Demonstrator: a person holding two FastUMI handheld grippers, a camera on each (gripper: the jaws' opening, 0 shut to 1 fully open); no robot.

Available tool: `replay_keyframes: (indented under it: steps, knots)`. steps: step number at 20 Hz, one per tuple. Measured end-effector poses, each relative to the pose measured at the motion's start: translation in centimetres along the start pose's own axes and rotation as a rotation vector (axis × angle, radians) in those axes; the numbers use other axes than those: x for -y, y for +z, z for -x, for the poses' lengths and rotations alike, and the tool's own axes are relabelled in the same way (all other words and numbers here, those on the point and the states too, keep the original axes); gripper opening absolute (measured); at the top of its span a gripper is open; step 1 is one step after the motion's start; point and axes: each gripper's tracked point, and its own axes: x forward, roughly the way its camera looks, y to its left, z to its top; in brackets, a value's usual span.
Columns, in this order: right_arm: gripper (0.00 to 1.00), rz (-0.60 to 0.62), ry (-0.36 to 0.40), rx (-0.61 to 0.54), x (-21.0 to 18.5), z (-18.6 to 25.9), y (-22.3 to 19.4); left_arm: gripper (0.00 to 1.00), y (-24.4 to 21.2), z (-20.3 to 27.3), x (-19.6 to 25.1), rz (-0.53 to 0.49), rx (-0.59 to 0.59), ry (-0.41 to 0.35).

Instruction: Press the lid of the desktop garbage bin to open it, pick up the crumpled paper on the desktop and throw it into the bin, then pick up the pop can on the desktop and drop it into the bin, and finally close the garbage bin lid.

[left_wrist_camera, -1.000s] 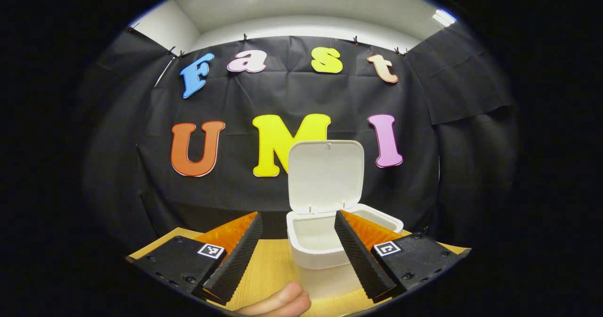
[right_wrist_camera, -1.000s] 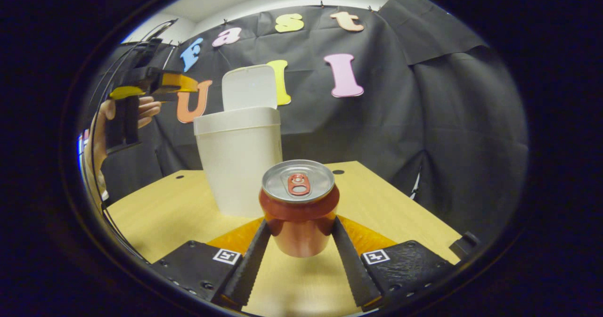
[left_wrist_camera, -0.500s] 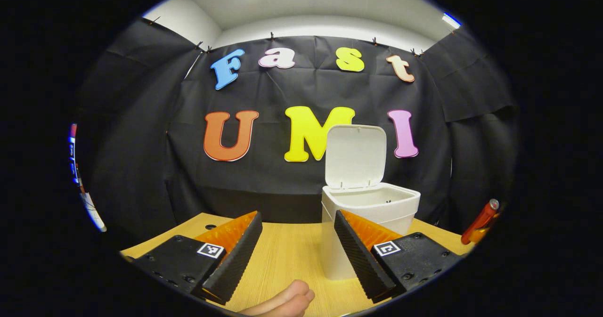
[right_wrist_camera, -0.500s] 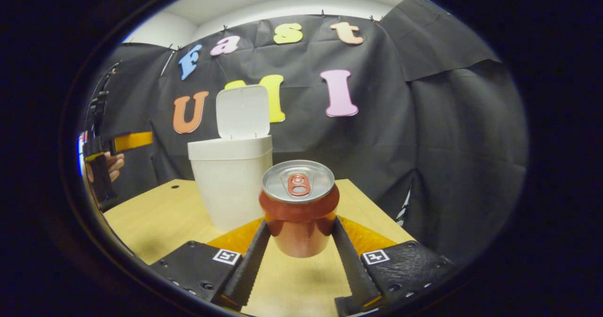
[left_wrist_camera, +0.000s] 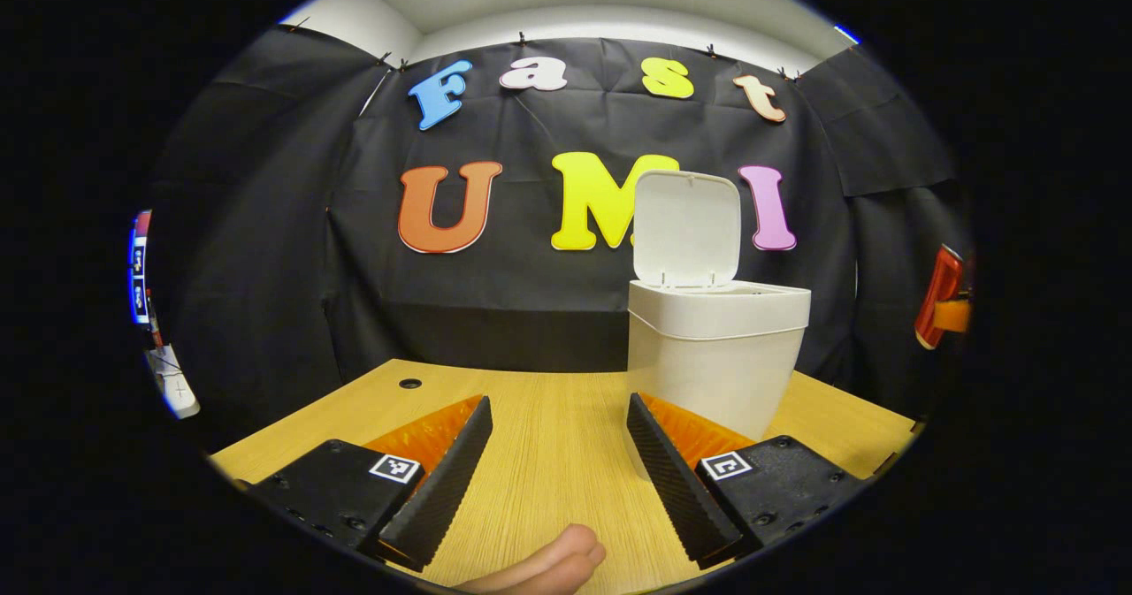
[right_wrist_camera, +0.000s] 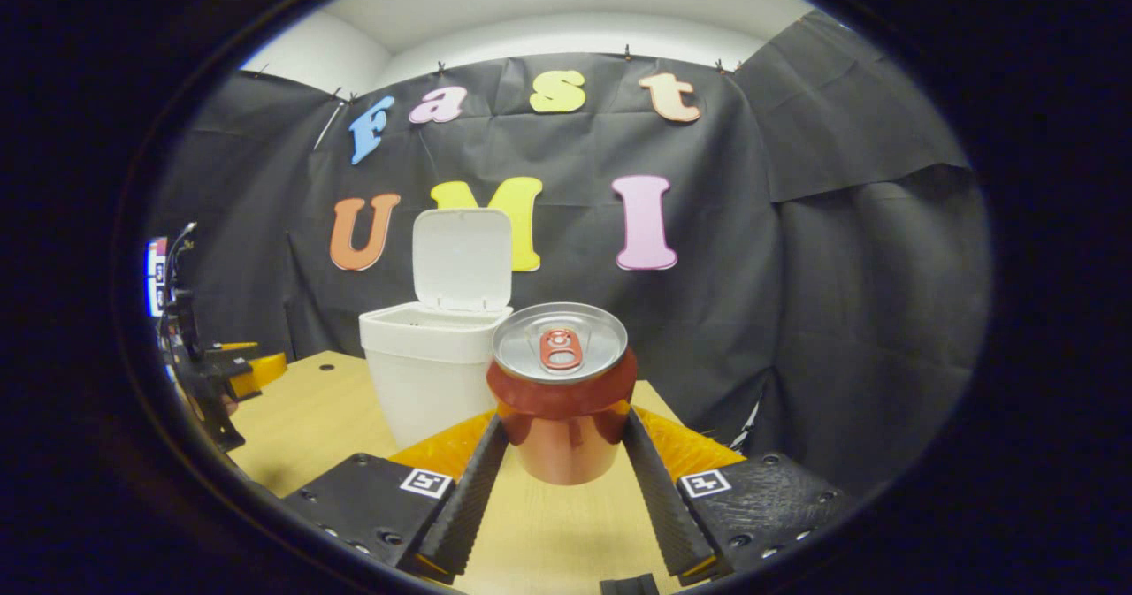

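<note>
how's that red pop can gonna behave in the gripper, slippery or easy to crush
The pop can looks glossy and smooth, so it may slip if the grip loosens. Its walls look like thin metal, so a hard squeeze by the right gripper would probably dent it. The tab looks unopened, so it may be full and fairly heavy. Laid on its side, it would likely roll.

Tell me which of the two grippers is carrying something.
The right gripper: its fingers clamp the red pop can, held upright. The left gripper stands open over the bare wooden desktop.
</note>
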Motion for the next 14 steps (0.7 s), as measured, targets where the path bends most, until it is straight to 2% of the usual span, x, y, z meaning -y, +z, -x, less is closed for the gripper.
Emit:
replay_keyframes:
  steps: [6, 14]
  knots:
    - [0.78, -0.037, 0.083, 0.027, -3.8, -2.5, 7.5, 0.99, -2.1, 0.5, -0.1, -0.011, -0.022, -0.015]
    - [0.79, -0.054, 0.144, 0.017, -9.9, -10.4, 14.3, 0.99, -1.5, 2.3, -1.2, 0.019, 0.037, 0.026]
